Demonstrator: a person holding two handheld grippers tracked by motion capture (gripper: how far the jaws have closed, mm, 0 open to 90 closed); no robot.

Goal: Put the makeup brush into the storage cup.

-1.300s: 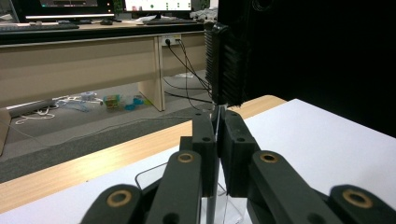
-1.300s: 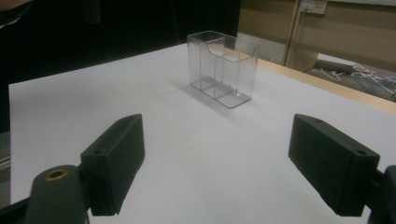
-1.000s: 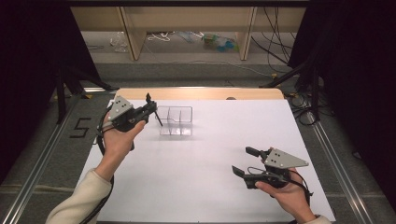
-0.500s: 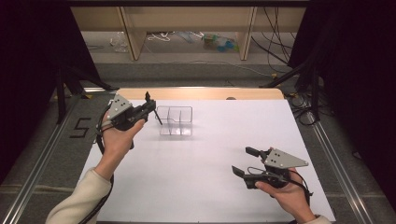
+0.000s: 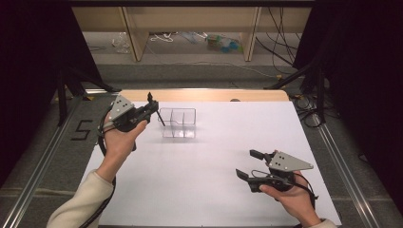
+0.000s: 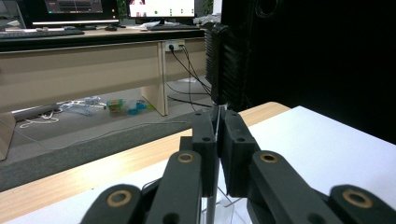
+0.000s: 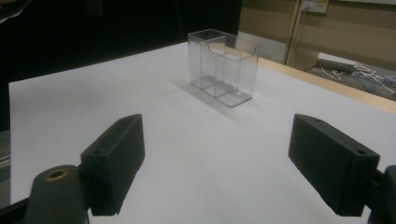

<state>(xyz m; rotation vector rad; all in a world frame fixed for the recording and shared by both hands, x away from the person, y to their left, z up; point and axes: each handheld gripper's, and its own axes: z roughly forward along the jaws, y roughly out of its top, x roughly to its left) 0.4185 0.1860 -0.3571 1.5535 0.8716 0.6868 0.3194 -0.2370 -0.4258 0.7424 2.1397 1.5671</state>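
A clear plastic organiser box (image 5: 178,122) with inner dividers stands empty on the white table top (image 5: 204,190), toward the back left. My left gripper (image 5: 153,110) hovers just left of the box, shut on a thin stick-like tool (image 5: 160,118) whose lower end slants toward the box. In the left gripper view the jaws (image 6: 218,123) pinch the thin shaft, and a black ribbed head (image 6: 229,65) rises above them. My right gripper (image 5: 249,164) is open and holds nothing near the front right. It faces the clear box (image 7: 223,67) across bare table, its gripper (image 7: 217,158) jaws wide apart.
The wooden table edge (image 5: 204,95) runs behind the white sheet. Beyond it are desk legs, cables and litter on the floor (image 5: 218,42). Dark curtains flank both sides. A metal rail (image 5: 342,156) runs along the table's right side.
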